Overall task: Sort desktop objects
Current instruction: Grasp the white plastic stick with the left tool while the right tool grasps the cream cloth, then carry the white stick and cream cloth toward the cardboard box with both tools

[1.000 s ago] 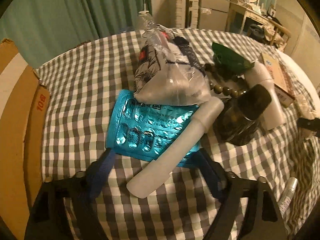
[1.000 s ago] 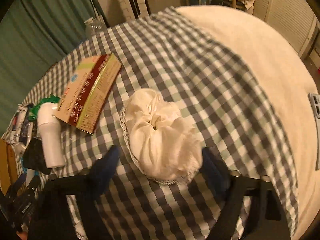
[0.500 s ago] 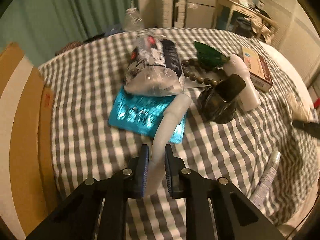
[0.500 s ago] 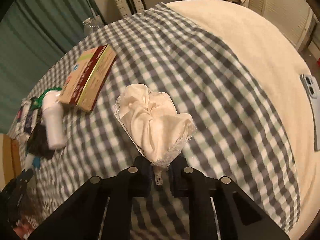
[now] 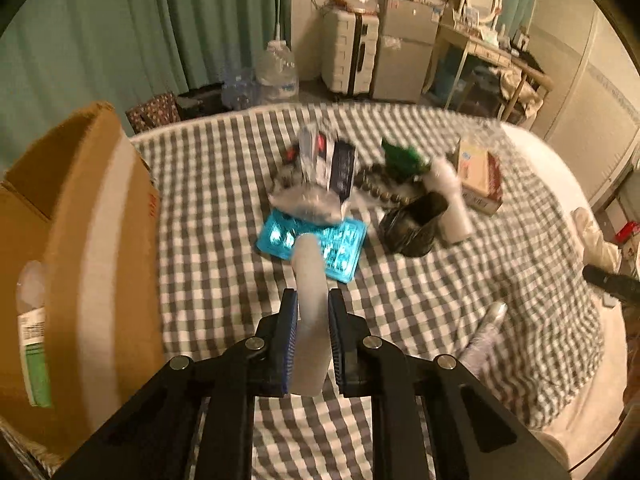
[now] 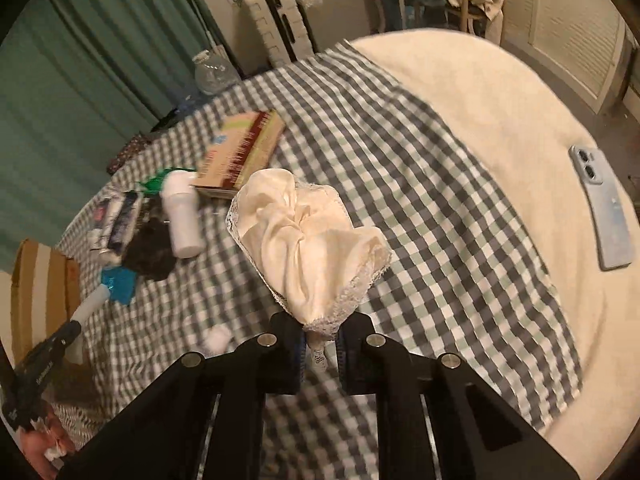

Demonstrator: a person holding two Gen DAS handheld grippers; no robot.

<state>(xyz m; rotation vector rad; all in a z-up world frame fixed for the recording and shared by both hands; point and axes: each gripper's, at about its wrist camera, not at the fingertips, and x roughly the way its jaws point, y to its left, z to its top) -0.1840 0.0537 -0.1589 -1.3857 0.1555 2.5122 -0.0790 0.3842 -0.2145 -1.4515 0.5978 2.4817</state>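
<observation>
The cardboard box [image 5: 80, 240] stands just left of the left claw [image 5: 313, 344], nearer it than the right; that claw clamps a white tube [image 5: 310, 304], pointing forward, lifted; the right claw [image 6: 319, 350] pinches a cream cloth [image 6: 308, 236] aloft.

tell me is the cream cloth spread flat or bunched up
Bunched up: the cloth hangs crumpled from the shut right gripper, lifted off the bed.

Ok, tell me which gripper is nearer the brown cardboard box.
Left. The left gripper, holding the white plastic tube, is just beside the brown cardboard box; the right gripper, clamping the cream lace cloth, is across the table.
</observation>
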